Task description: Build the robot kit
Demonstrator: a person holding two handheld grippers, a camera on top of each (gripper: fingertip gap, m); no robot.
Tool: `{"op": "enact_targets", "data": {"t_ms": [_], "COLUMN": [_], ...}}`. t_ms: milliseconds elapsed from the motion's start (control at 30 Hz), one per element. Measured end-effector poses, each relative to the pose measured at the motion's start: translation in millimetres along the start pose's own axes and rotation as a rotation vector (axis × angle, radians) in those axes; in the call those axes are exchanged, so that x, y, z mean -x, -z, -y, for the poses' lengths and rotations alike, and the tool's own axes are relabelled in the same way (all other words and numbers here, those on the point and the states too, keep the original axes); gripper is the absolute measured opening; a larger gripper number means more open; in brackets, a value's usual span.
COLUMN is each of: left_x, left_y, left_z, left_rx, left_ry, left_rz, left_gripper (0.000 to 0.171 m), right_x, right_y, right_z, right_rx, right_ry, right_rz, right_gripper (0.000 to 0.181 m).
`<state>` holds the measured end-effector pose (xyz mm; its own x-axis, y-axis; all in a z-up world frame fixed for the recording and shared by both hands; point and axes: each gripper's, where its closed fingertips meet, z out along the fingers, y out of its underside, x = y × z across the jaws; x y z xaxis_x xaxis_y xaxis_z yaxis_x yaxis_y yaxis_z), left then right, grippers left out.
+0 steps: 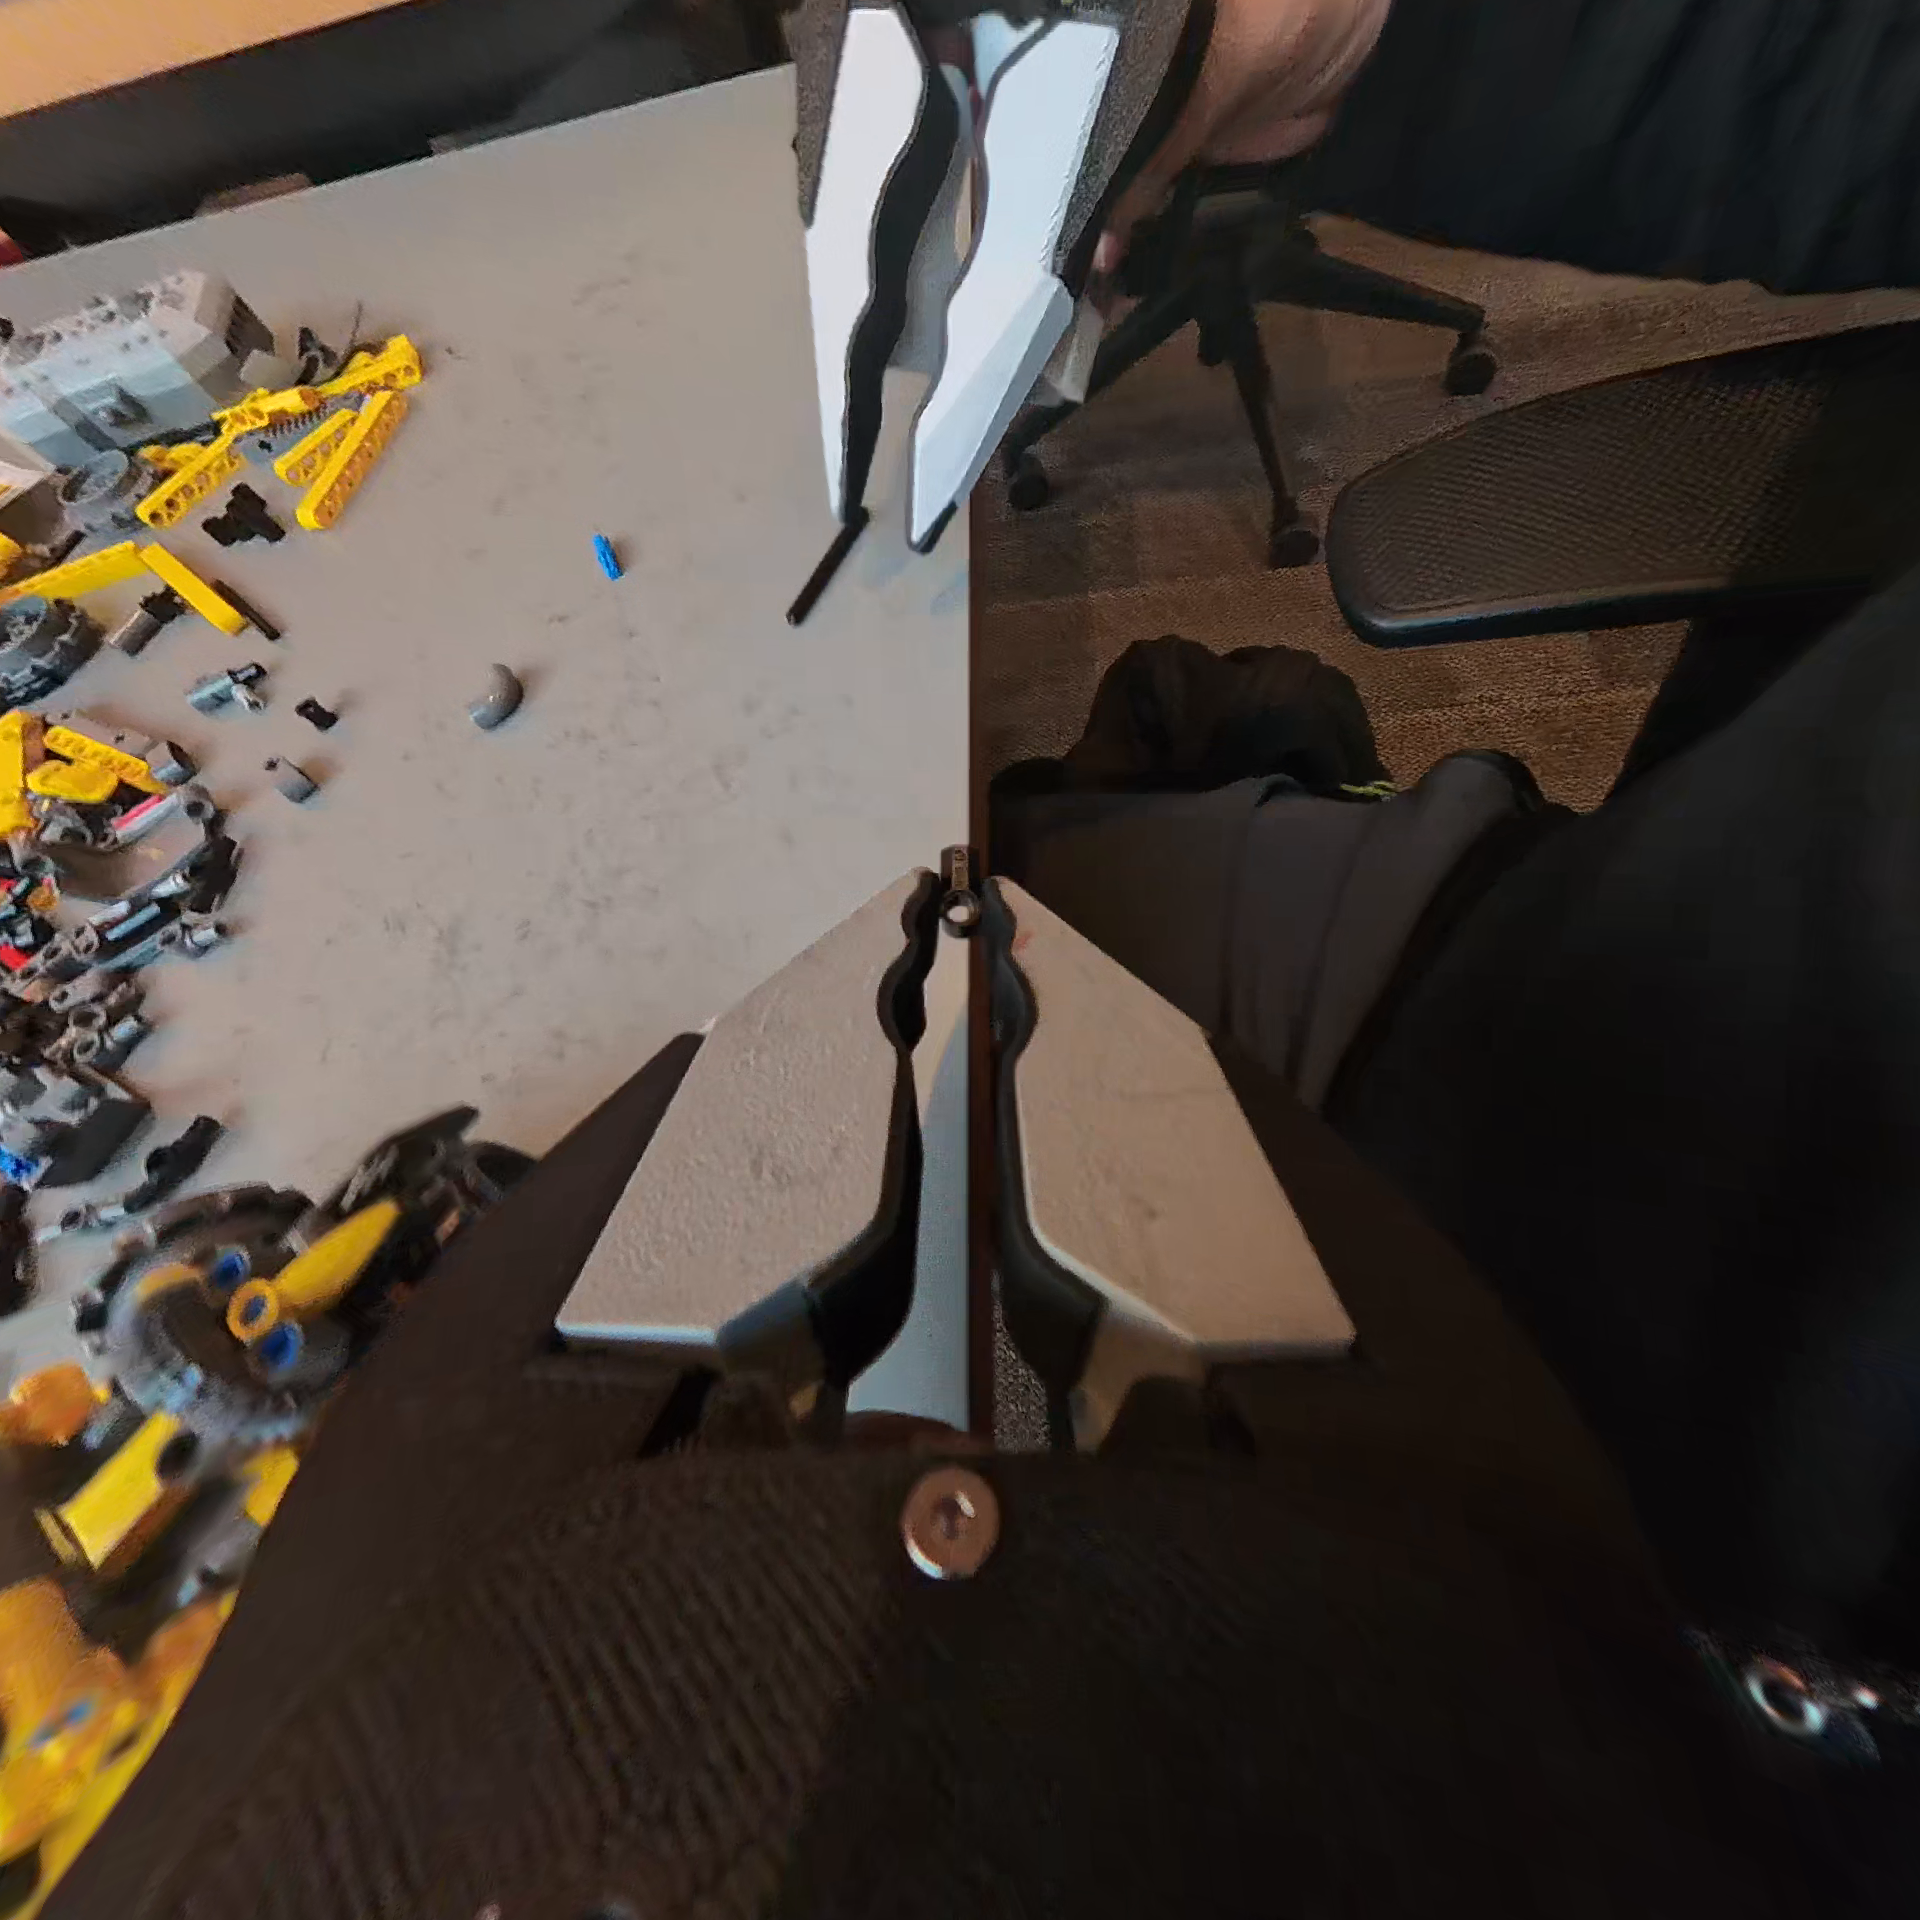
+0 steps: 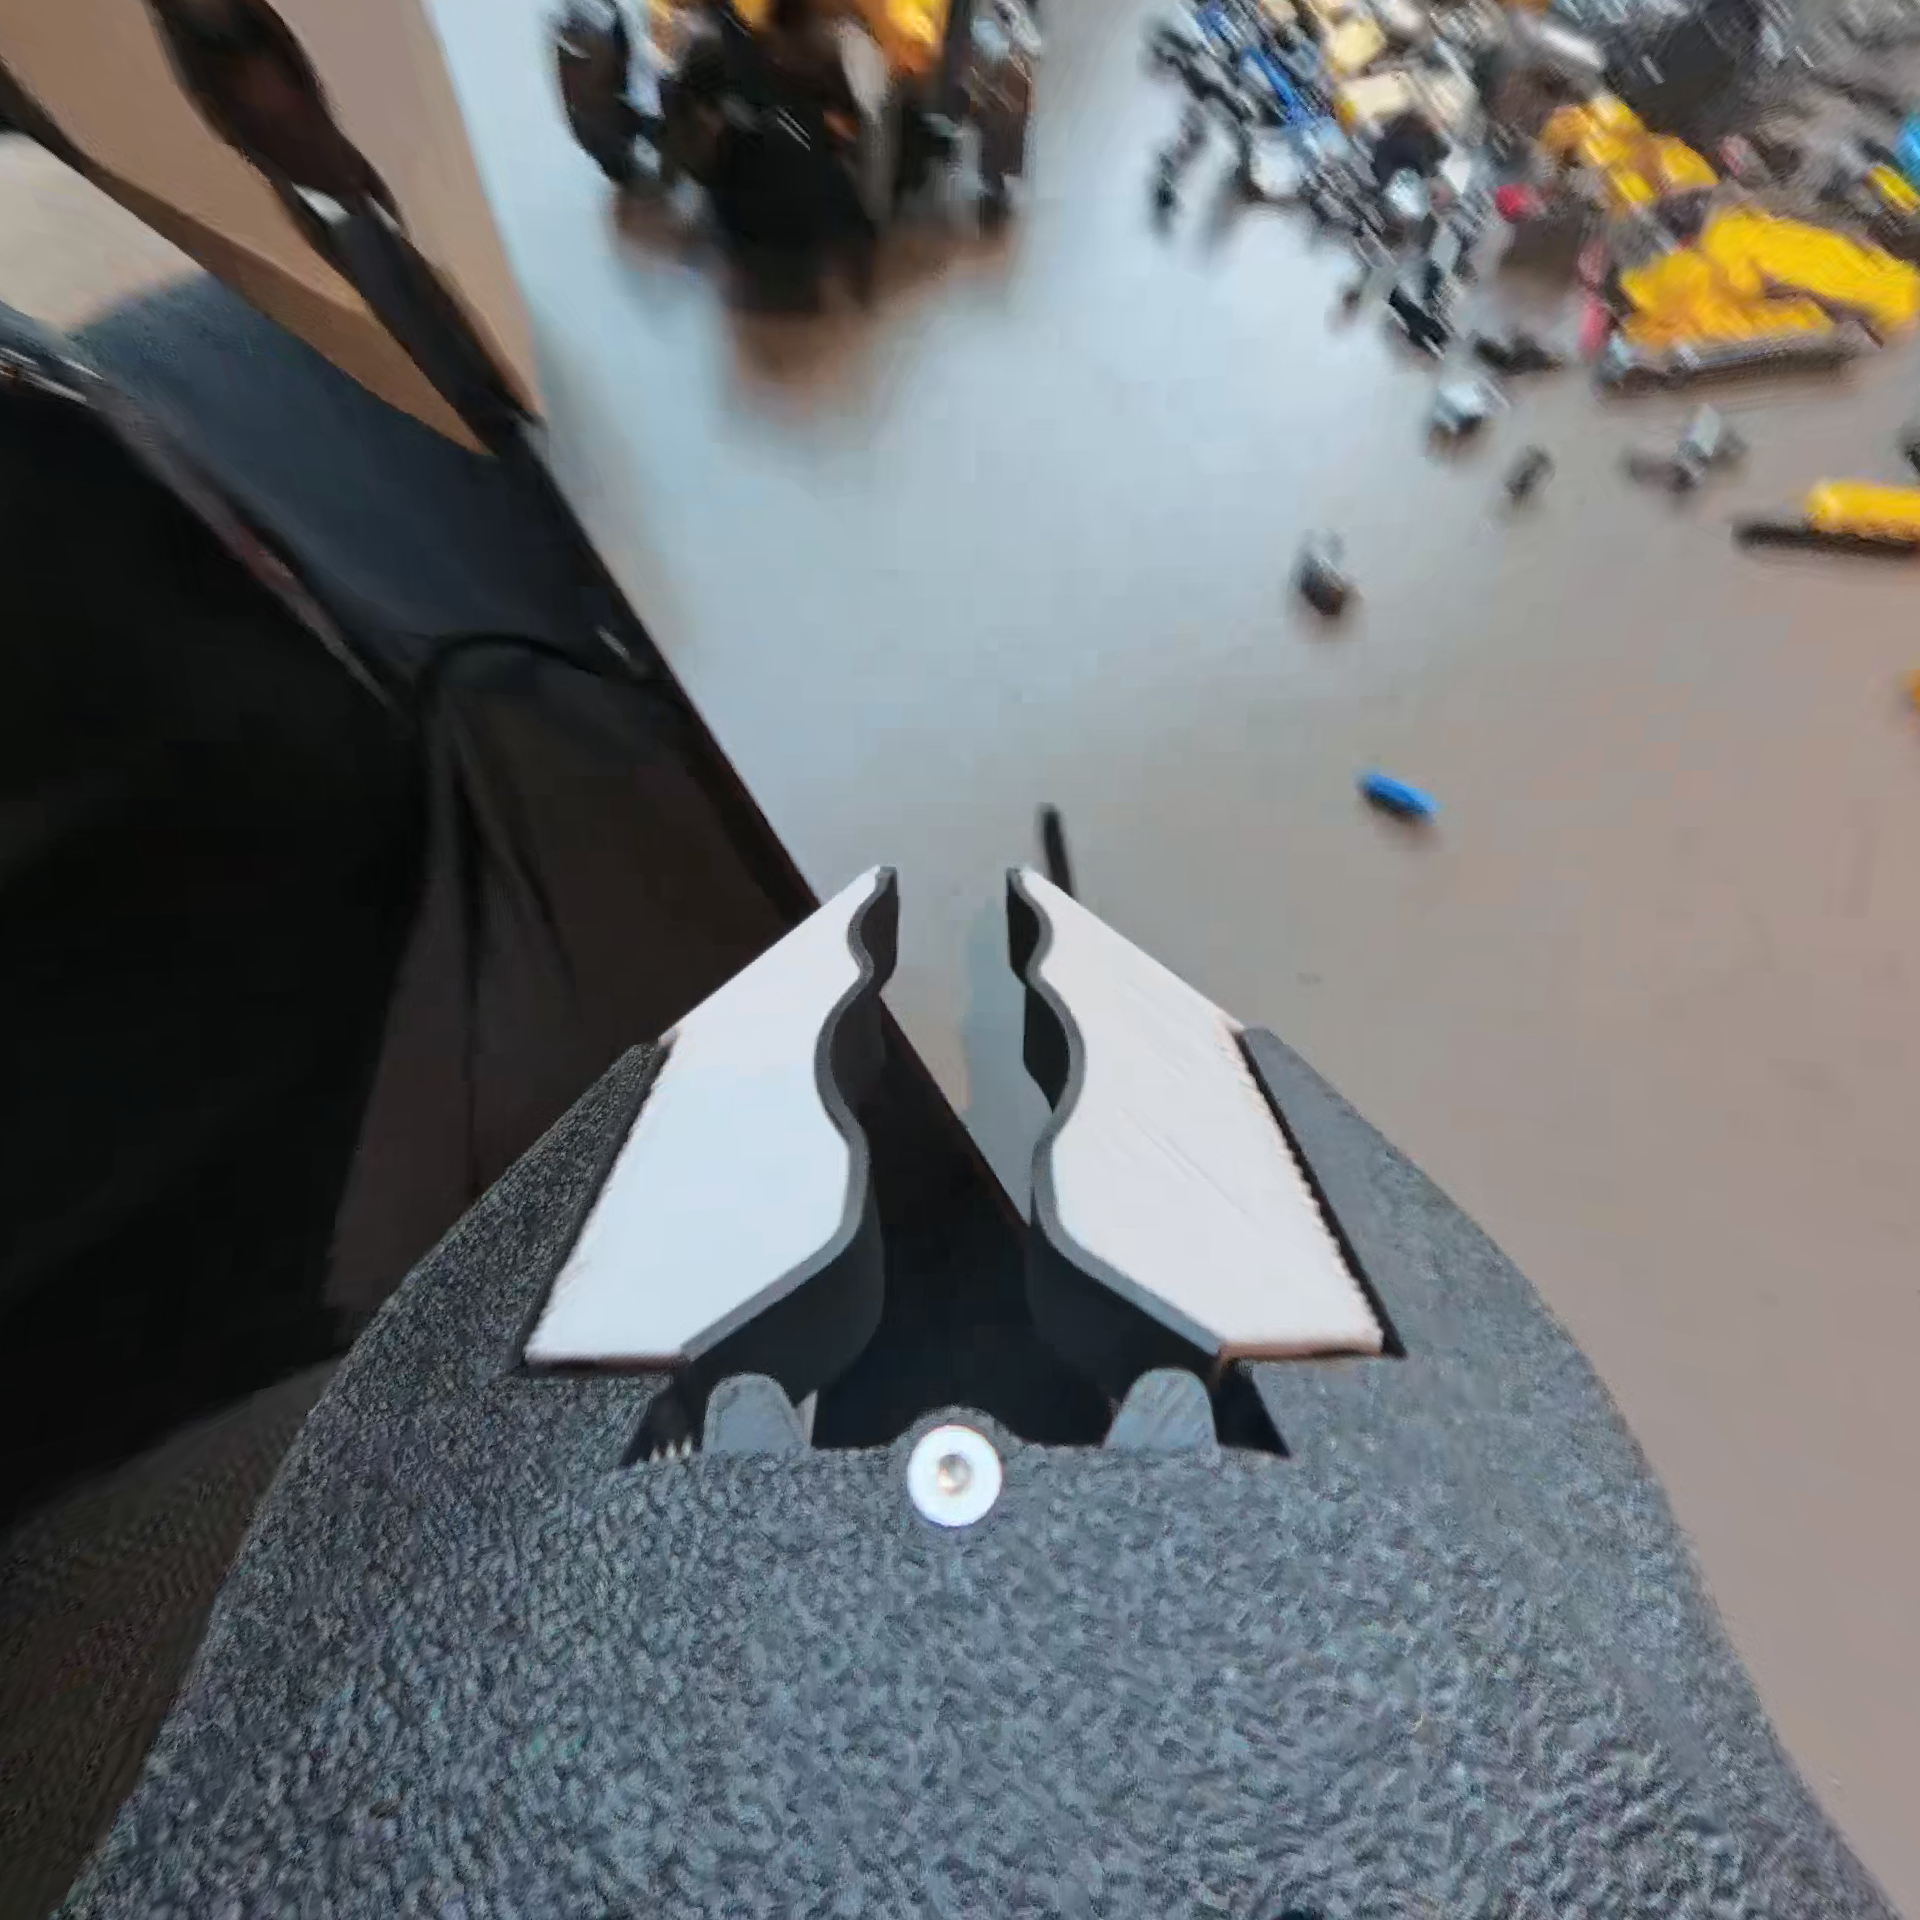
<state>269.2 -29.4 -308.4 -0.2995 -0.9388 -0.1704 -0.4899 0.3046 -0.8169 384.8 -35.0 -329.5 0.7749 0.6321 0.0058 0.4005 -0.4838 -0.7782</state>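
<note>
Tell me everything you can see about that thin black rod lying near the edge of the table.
The thin black rod is a short, straight, slender stick, dark all over and plastic-looking. It lies flat on the grey table close to its edge, angled diagonally. The right claw hovers open just over its upper end, one tip right at the rod; real contact cannot be told. A small blue peg lies apart from it. In the right wrist view only its far end shows past one finger.

Small black plastic connector piece point(image 1: 957, 891) pinched at left tool point(image 1: 957, 896) tips; thin black axle rod point(image 1: 826, 570) flat on grey desk point(image 1: 623, 416) beneath parted right tool point(image 2: 951, 883).
</note>
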Motion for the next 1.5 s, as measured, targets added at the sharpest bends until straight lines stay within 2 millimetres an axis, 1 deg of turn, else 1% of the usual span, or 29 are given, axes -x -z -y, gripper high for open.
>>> {"op": "enact_targets", "data": {"t_ms": [33, 100, 167, 233, 300, 467, 633, 900, 1100, 1167, 1233, 1300, 1400, 1500], "left_x": [2.6, 6.3, 10.3, 11.0, 12.2, 23.5, 30.0, 30.0, 33.5, 33.7, 34.2, 32.9, 24.3, 21.1], "left_y": [-3.5, -13.8, -25.3, -36.2, -45.4, -60.2, -71.3, -71.5, -67.8, -65.9, -62.8, -58.9, -56.0, -58.6], "left_z": [3.0, 1.9, 2.1, 4.7, 4.7, -5.0, -5.3, -5.2, -7.7, -7.8, -3.3, 7.8, 22.9, 27.5], "left_rx": [0.014, 0.092, 0.153, 0.190, 0.222, 0.317, 0.367, 0.378, 0.410, 0.408, 0.386, 0.336, 0.279, 0.276], "left_ry": [-0.006, -0.005, -0.004, -0.004, -0.006, 0.040, 0.019, 0.000, 0.013, 0.007, -0.004, -0.020, -0.068, -0.121], "left_rz": [-0.008, -0.032, -0.033, -0.037, -0.039, -0.042, -0.075, -0.109, -0.125, -0.124, -0.114, -0.110, -0.140, -0.140], "left_gripper": [0.004, 0.005, 0.005, 0.004, 0.004, 0.004, 0.004, 0.006, 0.020, 0.020, 0.019, 0.016, 0.016, 0.012], "right_x": [-10.2, -21.1, -24.8, -29.0, -29.0, -18.7, -19.3, -0.6, 8.5, 11.6, 15.0, 19.7, 25.3, 29.7], "right_y": [6.3, 13.1, 12.2, 8.1, 3.1, -0.8, -4.7, -3.1, -2.1, -3.4, -4.1, -3.5, -2.0, -0.9], "right_z": [-8.7, -14.1, -14.7, -21.8, -26.5, -23.4, -19.6, 1.4, 10.8, 10.8, 10.3, 10.7, 14.8, 20.5], "right_rx": [0.023, 0.030, 0.037, 0.090, 0.118, 0.091, 0.083, 0.046, 0.030, 0.031, 0.032, 0.031, 0.022, 0.006], "right_ry": [-0.009, -0.019, -0.034, -0.034, -0.027, -0.052, -0.028, 0.078, 0.108, 0.111, 0.122, 0.134, 0.147, 0.155], "right_rz": [-0.040, -0.072, -0.048, -0.036, -0.012, 0.099, 0.072, 0.088, 0.114, 0.122, 0.131, 0.146, 0.167, 0.184], "right_gripper": [0.019, 0.021, 0.023, 0.027, 0.025, 0.003, 0.002, 0.002, 0.002, 0.002, 0.002, 0.002, 0.002, 0.002]}}
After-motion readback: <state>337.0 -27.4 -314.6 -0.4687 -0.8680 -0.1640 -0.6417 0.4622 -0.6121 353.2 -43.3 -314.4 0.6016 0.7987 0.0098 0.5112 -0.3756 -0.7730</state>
